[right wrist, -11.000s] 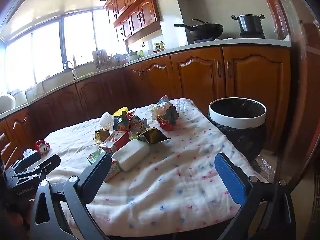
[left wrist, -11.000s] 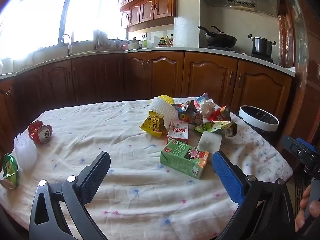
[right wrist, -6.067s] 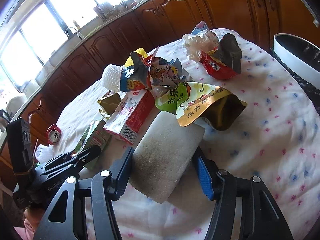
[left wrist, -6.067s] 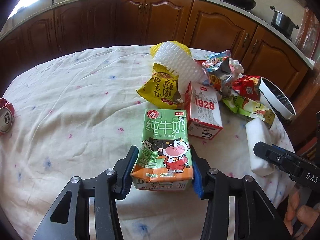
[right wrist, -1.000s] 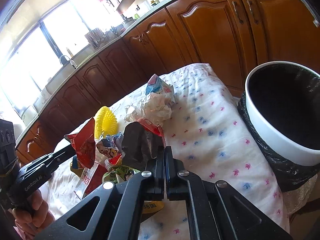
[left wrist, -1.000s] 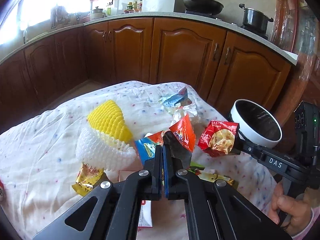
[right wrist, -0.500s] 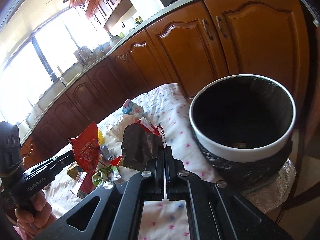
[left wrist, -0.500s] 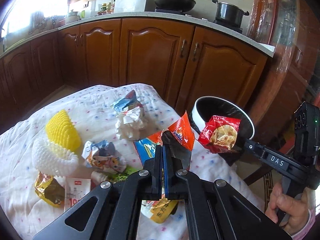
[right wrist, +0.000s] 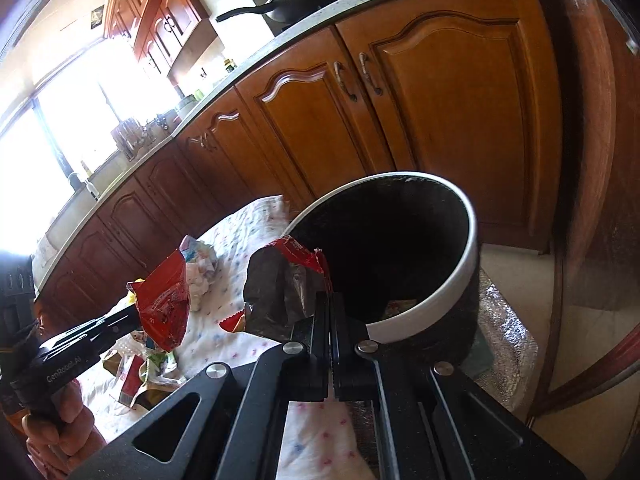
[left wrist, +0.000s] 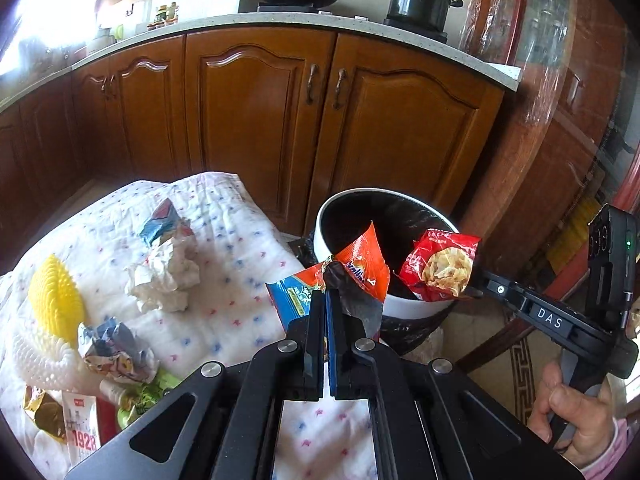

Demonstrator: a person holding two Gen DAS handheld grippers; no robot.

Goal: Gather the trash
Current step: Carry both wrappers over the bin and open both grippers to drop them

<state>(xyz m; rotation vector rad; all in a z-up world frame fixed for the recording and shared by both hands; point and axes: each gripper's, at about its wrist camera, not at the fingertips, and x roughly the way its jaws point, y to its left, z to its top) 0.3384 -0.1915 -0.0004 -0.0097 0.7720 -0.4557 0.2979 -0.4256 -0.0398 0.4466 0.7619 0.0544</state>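
My left gripper (left wrist: 326,294) is shut on an orange and blue snack wrapper (left wrist: 360,266), held at the near rim of the white trash bin (left wrist: 412,308) with a black liner. My right gripper (right wrist: 331,296) is shut on a red crisp bag (right wrist: 288,280) with a silver inside, held at the bin's near rim (right wrist: 440,292). The red crisp bag also shows in the left wrist view (left wrist: 440,270), over the bin mouth. The orange wrapper shows in the right wrist view (right wrist: 164,300), left of the bin.
A crumpled white tissue (left wrist: 164,276), a yellow foam net (left wrist: 56,300), a white foam net (left wrist: 36,356), a crumpled foil wrapper (left wrist: 112,350) and a red-print carton (left wrist: 82,432) lie on the cloth-covered table (left wrist: 224,320). Wooden cabinets (left wrist: 256,112) stand behind the bin.
Both grippers moved right and forward toward the bin with their wrappers. The bin now looms larger and the table trash has slid left in both views.
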